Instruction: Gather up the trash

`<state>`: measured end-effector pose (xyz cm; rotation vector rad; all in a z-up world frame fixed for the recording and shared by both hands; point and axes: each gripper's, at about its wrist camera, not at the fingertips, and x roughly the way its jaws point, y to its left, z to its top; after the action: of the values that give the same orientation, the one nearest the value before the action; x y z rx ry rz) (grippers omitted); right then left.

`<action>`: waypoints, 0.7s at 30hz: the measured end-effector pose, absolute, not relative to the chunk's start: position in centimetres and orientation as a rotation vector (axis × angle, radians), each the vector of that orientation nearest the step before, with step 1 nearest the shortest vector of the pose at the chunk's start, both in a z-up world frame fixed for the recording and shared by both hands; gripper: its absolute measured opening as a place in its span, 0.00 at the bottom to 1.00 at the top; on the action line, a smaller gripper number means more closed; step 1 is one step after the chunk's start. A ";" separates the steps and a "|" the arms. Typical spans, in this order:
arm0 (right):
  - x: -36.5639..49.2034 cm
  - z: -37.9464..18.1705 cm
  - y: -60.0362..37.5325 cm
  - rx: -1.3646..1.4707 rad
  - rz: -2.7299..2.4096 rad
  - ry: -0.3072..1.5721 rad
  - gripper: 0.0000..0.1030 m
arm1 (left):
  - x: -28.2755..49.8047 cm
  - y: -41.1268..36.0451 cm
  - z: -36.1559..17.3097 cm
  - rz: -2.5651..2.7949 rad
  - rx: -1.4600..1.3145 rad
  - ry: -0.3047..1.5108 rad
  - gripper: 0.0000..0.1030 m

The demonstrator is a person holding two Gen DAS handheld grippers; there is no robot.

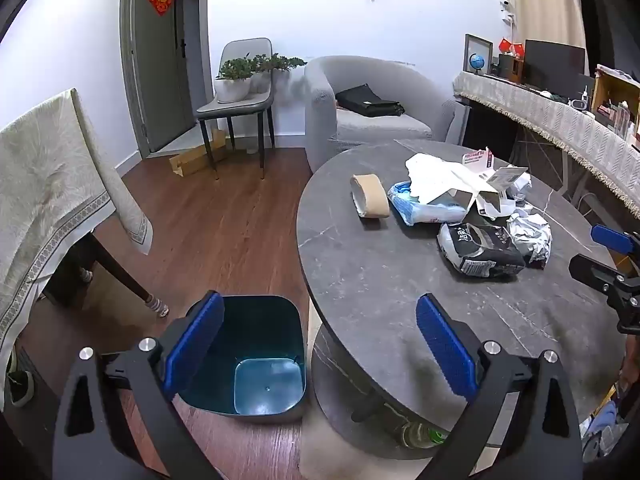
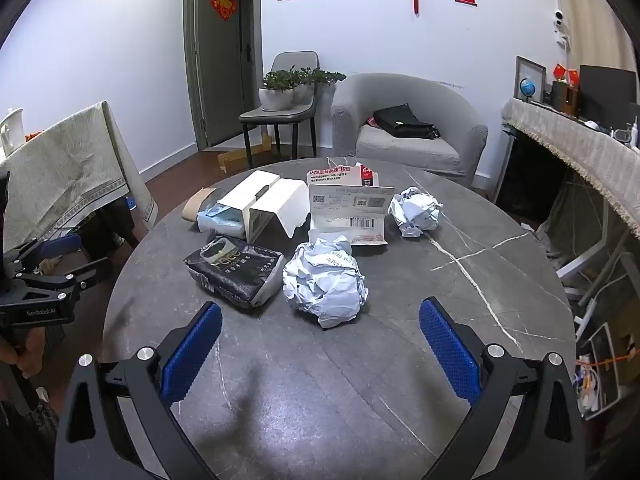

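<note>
Trash lies on a round grey stone table (image 1: 360,272) (image 2: 400,360): a black packet (image 1: 478,250) (image 2: 234,272), a crumpled paper ball (image 1: 530,234) (image 2: 324,280), a second paper ball (image 2: 416,210), a white carton (image 1: 444,184) (image 2: 268,204), a printed card package (image 2: 348,212), a blue-white plastic bag (image 1: 420,208) (image 2: 222,218) and a brown tape roll (image 1: 370,196) (image 2: 196,204). A teal bin (image 1: 256,360) stands on the floor left of the table. My left gripper (image 1: 320,344) is open and empty, spanning the bin and the table edge. My right gripper (image 2: 320,344) is open and empty above the table, short of the near paper ball.
A cloth-covered table (image 1: 52,184) stands at the left, a grey armchair (image 1: 372,108) with a black bag behind the table, a chair with plants (image 1: 240,96), and a cloth-covered desk (image 1: 560,120) at the right. A bottle (image 1: 420,436) lies under the table.
</note>
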<state>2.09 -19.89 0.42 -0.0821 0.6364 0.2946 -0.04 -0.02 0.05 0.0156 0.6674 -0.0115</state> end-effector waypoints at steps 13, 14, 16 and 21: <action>2.3 0.7 -20.1 -0.071 0.294 0.633 0.97 | 0.1 0.3 0.2 -0.011 0.013 0.673 0.96; 2.4 0.7 -20.0 -0.072 0.294 0.634 0.97 | 0.2 0.3 0.2 -0.010 0.012 0.673 0.96; 2.2 0.7 -20.0 -0.074 0.294 0.633 0.97 | 0.1 0.2 0.2 -0.012 0.013 0.671 0.96; 2.1 0.5 -19.7 -0.082 0.297 0.633 0.97 | 0.0 0.0 0.3 -0.009 0.021 0.665 0.96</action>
<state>2.14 -19.70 0.50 -0.0822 0.6326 0.2969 -0.02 0.03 0.27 0.0213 0.6652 -0.0087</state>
